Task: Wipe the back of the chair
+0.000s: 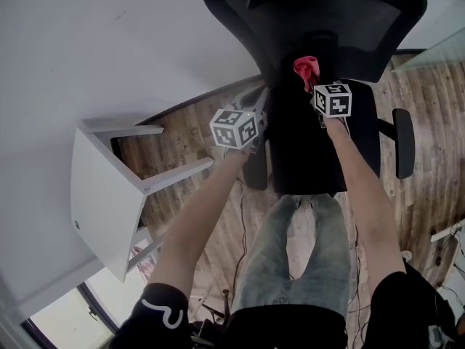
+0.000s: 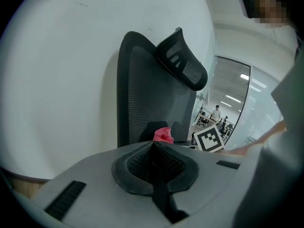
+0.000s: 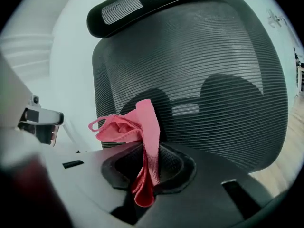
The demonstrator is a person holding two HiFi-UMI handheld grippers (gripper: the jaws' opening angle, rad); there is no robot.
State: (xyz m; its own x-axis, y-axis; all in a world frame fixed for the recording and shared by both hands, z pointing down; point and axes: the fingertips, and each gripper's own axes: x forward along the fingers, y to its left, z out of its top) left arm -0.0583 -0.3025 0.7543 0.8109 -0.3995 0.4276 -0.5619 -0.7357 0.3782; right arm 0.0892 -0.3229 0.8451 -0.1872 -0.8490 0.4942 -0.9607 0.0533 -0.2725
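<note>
Seen from the head, the chair back (image 1: 320, 13) blocks 12 o'clock, close in front of both grippers. The wall (image 1: 109, 35) shuts off 10 to 12 o'clock behind it. The headrest (image 3: 142, 1) overhangs the top of the back. The seat (image 1: 312, 151) lies under the right gripper (image 1: 314, 78), and an armrest (image 1: 403, 142) stands at its 3 o'clock. At 9 o'clock of the left gripper (image 1: 260, 107) bare floor (image 1: 182, 133) gives open room. The table (image 1: 109, 195) stands well apart at 8 o'clock. The two grippers sit near each other, leaving only a narrow gap. The legs (image 1: 290, 253) fill 6 o'clock.
</note>
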